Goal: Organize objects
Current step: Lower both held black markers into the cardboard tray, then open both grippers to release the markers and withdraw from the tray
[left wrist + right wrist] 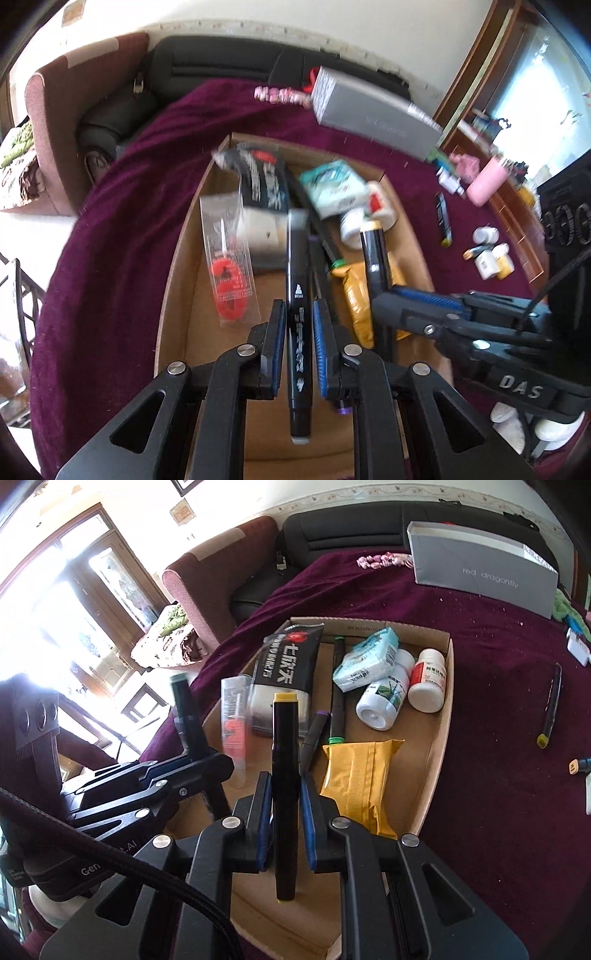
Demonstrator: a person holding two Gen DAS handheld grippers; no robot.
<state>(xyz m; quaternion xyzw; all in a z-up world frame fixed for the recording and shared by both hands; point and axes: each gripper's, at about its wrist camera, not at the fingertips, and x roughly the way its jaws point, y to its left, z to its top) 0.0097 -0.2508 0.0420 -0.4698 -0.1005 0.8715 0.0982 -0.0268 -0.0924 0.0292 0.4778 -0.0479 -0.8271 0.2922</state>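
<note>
Left gripper (pixel 299 325): jaws clenched on slim black marker (pixel 297 295).
Right gripper (pixel 284 797): jaws grasping yellow-capped pen (pixel 284 746).
Box (pixel 439 716): shallow cardboard.

grey-cap marker (pixel 298 314): black barrel, clamped lengthwise betw left gripper (pixel 299 321) pads, cap fwd | yellow-cap marker (pixel 284 794): black barrel, clamped betw right gripper (pixel 284 797) pads, cap fwd | cardboard box (pixel 441 716): open, shallow, below/ahead of both, holds bottles, packets, markers
</note>
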